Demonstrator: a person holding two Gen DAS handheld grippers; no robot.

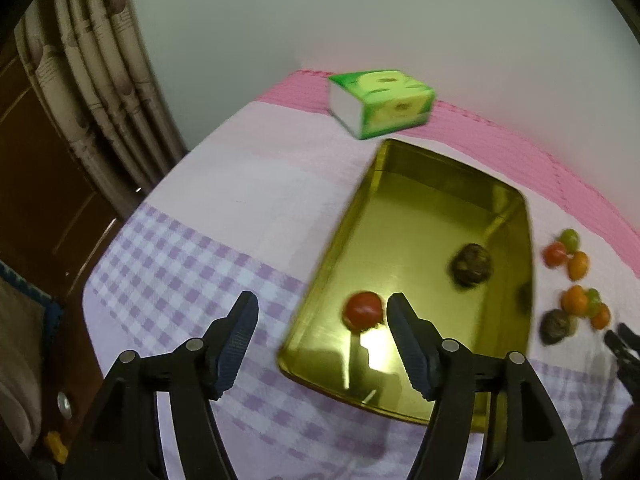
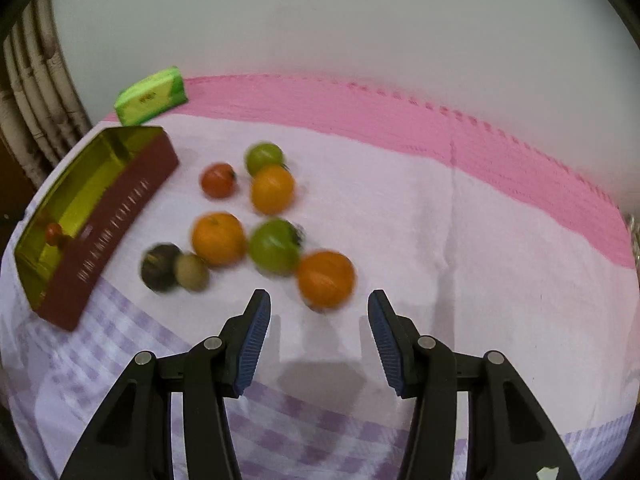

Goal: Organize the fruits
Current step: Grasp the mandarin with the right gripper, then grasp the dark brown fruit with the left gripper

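Left wrist view: left gripper (image 1: 322, 312) low centre, jaws spread wide, nothing between them.
Gold tray (image 1: 404, 208): centre right of frame, on lilac checked cloth (image 1: 180, 264).
Inside tray: red tomato (image 1: 363, 309) just beside right finger tip; dark round fruit (image 1: 471, 265) further right.
Loose fruit pile (image 1: 576, 284): right edge, outside tray.
Green tissue pack (image 1: 380, 102): upper centre, on pink mat (image 1: 520, 152).
Right wrist view: right gripper (image 2: 319, 305) low centre, jaws wide apart, empty.
Orange (image 2: 325, 278): just above the gap, resting on cloth.
Other fruit: green tomato (image 2: 274, 245), second orange (image 2: 218, 238), dark fruit (image 2: 160, 267), centre left.
Tray: left edge, dark red outer wall.
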